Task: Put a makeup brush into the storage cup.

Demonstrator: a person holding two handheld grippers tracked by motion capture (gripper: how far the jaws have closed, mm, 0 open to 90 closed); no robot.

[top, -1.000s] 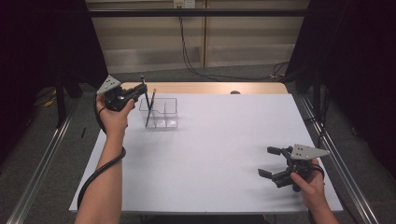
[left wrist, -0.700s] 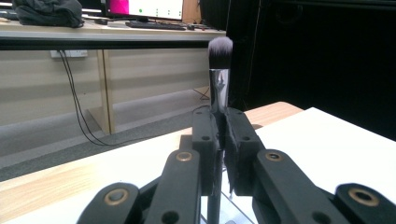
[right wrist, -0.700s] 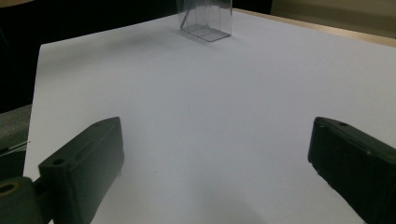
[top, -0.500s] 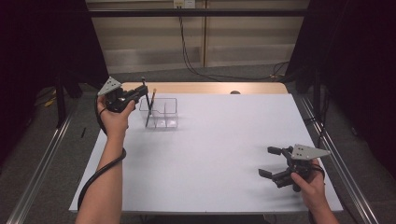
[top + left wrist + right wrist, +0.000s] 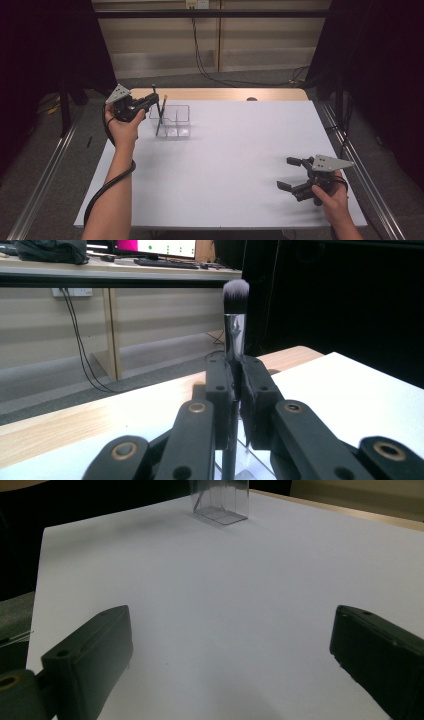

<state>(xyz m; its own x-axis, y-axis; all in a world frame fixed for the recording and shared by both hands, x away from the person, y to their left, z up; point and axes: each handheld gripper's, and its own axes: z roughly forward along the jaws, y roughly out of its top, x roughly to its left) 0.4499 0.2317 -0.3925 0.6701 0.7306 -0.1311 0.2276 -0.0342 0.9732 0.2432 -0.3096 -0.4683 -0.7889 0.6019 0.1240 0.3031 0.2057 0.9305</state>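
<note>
A clear plastic organizer box [image 5: 175, 121] stands at the table's far left. My left gripper [image 5: 149, 103] is beside its left edge, shut on a makeup brush [image 5: 153, 91] that stands upright. In the left gripper view the jaws [image 5: 235, 375] pinch the brush's dark handle, and the silver ferrule and white-tipped bristles [image 5: 235, 294] rise above them. The handle's lower end is hidden behind the jaws. A thin dark stick with a yellowish top [image 5: 162, 110] leans inside the box. My right gripper [image 5: 286, 173] rests low near the table's front right, open and holding nothing, with the box [image 5: 220, 501] far ahead of it.
The white table [image 5: 235, 150] has a wooden strip [image 5: 225, 94] along its far edge. Metal rails [image 5: 45, 175] run along both sides of the table. Cables [image 5: 200, 55] hang down the back wall. A black cable [image 5: 102, 192] trails from the left gripper along the forearm.
</note>
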